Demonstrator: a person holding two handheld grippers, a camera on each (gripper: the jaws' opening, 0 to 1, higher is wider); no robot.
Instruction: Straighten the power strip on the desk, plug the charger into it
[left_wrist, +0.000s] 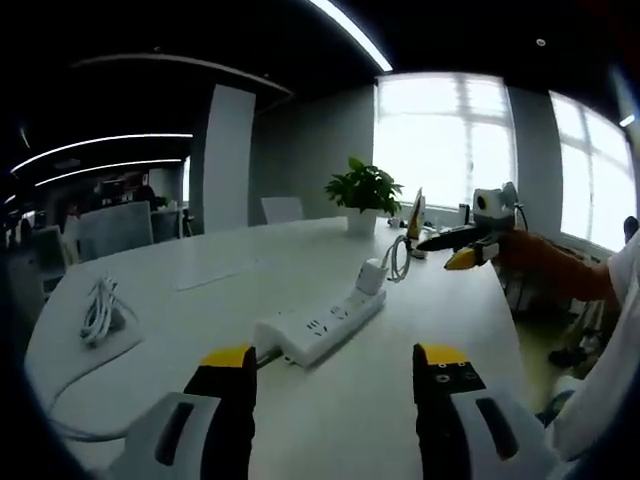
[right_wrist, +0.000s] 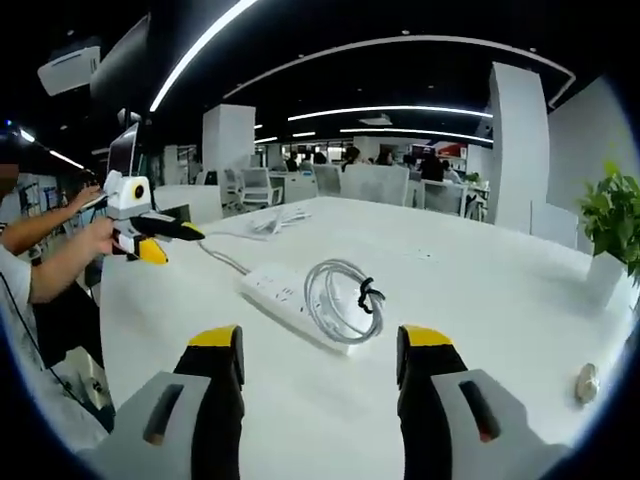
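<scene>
Left gripper (left_wrist: 332, 372) released, empty. Strip (left_wrist: 322, 325) just ahead on surface (left_wrist: 200, 300), long axis slanting away toward charger (left_wrist: 371, 276) at far end. Right gripper (right_wrist: 318, 352) released, beyond charger, farther from strip.

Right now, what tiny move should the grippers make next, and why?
Probably bring the left gripper down onto the near end of the power strip to take hold of it. The strip lies at a slant across the white desk, both grippers hang open above it holding nothing, and the charger with its coiled cable rests at the far end, so straightening seems to come first.
</scene>
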